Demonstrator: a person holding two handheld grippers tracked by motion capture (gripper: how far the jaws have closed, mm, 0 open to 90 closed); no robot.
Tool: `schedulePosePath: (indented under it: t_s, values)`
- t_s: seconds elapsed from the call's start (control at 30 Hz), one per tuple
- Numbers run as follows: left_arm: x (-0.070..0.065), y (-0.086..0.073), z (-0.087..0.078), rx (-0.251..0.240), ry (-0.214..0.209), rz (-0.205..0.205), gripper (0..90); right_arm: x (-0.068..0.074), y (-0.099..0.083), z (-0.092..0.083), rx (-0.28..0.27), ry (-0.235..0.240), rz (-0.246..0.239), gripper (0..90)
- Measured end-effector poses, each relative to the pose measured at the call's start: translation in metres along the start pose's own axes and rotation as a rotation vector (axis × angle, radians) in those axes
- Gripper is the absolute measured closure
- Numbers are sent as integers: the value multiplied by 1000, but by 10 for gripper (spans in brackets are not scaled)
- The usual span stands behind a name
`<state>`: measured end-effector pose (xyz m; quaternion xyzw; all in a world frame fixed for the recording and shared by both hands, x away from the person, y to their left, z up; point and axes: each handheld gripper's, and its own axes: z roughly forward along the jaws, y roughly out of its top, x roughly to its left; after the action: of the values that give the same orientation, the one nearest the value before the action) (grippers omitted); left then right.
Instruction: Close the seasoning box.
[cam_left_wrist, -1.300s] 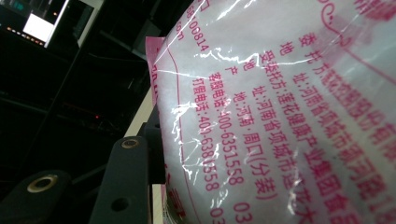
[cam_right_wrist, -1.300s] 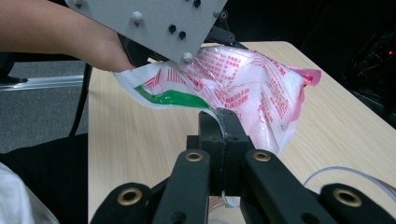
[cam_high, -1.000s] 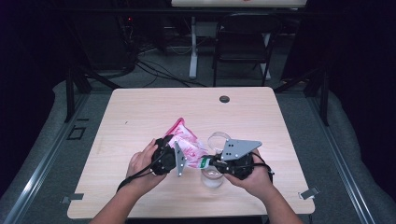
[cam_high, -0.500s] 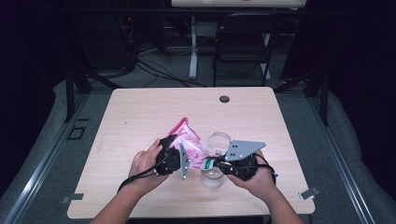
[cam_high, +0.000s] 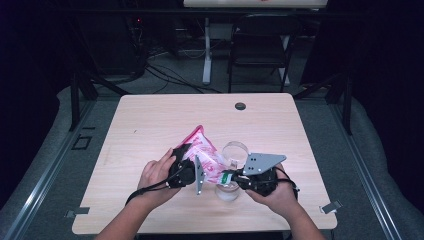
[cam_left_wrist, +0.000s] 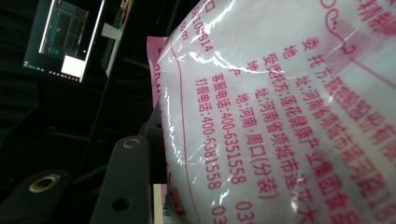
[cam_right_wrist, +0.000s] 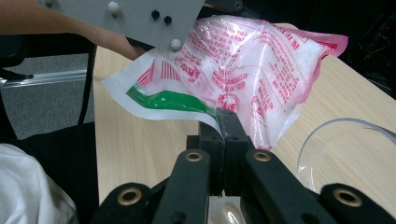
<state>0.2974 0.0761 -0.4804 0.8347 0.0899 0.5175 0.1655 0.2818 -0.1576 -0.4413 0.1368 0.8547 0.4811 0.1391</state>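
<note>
Bag (cam_high: 204, 152) of white granules, pink-printed plastic, sits lifted off the table (cam_high: 150, 120) in the lower middle of the high frame, strung between both tools. Over the last second it's tipped up and slid a bit toward the clear cup (cam_high: 235, 151) just right of it, so I'd guess a pour or a tear-open is coming. Right gripper (cam_right_wrist: 222, 122) has its jaws pinched tight on the bag's bottom edge near the green stripe. Left gripper (cam_high: 186, 172) is pressed against the bag's side; the film hides one jaw, but it looks clamped on it.
</note>
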Motion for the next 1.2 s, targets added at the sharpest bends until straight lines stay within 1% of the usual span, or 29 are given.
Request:
schedulePosePath:
  t_s: [0.17,0.23,0.43,0.53,0.6,0.83,1.0,1.1,1.2]
  values:
    - [0,1,0,0,2,11,572,0,-1,0,8,1,-4,900]
    - [1,1,0,-1,5,10,573,0,-2,0,3,4,3,900]
    - [1,0,-1,1,4,2,574,0,-3,1,6,3,0,900]
    - [2,-1,-1,3,6,8,575,0,-3,2,4,10,2,900]
    - [2,-1,-1,4,10,4,576,1,-3,3,5,9,3,900]
    - [1,0,-2,4,29,17,577,0,-4,3,13,7,2,900]
    - [0,1,-2,3,35,16,578,0,-4,3,11,8,4,900]
    - [-1,2,-3,13,54,38,579,-1,-5,3,18,5,5,900]
    - [-2,3,-3,19,62,49,580,-2,-6,3,18,6,10,900]
